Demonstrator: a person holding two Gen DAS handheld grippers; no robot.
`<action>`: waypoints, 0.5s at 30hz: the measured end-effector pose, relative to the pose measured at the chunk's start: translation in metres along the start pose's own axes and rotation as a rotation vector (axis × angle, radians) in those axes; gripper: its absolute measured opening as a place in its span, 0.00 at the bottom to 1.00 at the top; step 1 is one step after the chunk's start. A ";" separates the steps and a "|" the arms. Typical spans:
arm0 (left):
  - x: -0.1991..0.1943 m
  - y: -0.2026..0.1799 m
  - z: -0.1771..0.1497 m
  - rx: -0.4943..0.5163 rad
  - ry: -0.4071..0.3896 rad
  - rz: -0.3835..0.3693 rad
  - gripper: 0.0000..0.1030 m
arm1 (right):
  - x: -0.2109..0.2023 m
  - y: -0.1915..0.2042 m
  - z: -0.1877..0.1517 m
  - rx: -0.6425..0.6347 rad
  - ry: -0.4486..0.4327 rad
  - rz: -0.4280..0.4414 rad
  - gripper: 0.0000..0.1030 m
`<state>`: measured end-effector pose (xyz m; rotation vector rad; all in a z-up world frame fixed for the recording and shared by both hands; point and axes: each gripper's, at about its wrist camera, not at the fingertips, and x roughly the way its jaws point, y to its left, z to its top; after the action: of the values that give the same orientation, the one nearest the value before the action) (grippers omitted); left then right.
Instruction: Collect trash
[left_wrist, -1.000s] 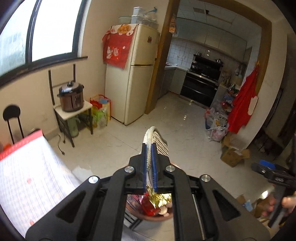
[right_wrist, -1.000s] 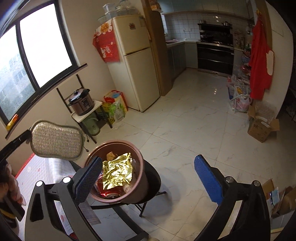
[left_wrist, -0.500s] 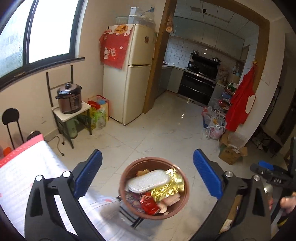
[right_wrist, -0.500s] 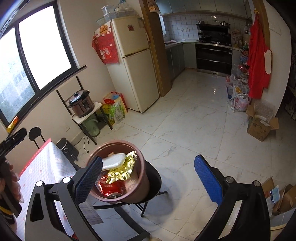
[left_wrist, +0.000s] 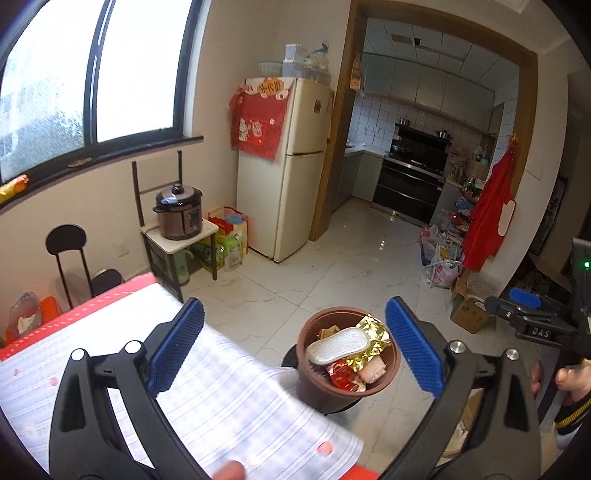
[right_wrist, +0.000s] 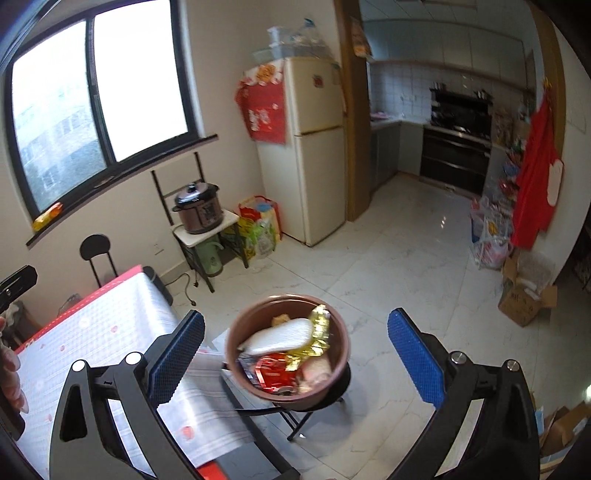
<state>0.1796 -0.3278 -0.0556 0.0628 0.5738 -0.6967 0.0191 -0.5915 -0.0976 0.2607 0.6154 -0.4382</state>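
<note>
A brown bin (left_wrist: 391, 373) (right_wrist: 236, 332) stands on a black stool beside the table. In it lie a white scrub pad (left_wrist: 338, 345) (right_wrist: 280, 334), gold foil (left_wrist: 373, 334) (right_wrist: 319, 325) and red wrappers (left_wrist: 341, 376) (right_wrist: 273, 371). My left gripper (left_wrist: 295, 347) hangs open above and short of the bin, with nothing between its blue pads. My right gripper (right_wrist: 295, 356) is also open and empty, and the bin shows between its fingers from above. One of its fingers (left_wrist: 524, 298) shows at the right edge of the left wrist view.
The table, under a checked cloth (left_wrist: 240, 406) (right_wrist: 110, 332), lies left of the bin. A fridge (left_wrist: 284, 166), a rice cooker (left_wrist: 179, 212) on a small stand and a black chair (left_wrist: 68, 240) line the far wall. Cardboard boxes (right_wrist: 524, 299) sit at the right on the tiled floor.
The left gripper opened and the scrub pad dropped into the bin. Both grippers then drew back and rose, so the bin looks smaller and lower.
</note>
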 end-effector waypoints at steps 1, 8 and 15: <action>-0.009 0.005 0.001 -0.001 -0.008 0.005 0.94 | -0.006 0.009 0.001 -0.009 -0.006 0.003 0.95; -0.082 0.043 -0.004 -0.019 -0.070 0.082 0.94 | -0.050 0.072 -0.001 -0.065 -0.062 0.046 0.95; -0.133 0.069 -0.009 -0.014 -0.109 0.137 0.94 | -0.076 0.112 -0.003 -0.088 -0.092 0.078 0.95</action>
<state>0.1362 -0.1938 -0.0031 0.0503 0.4648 -0.5591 0.0147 -0.4678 -0.0421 0.1787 0.5311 -0.3456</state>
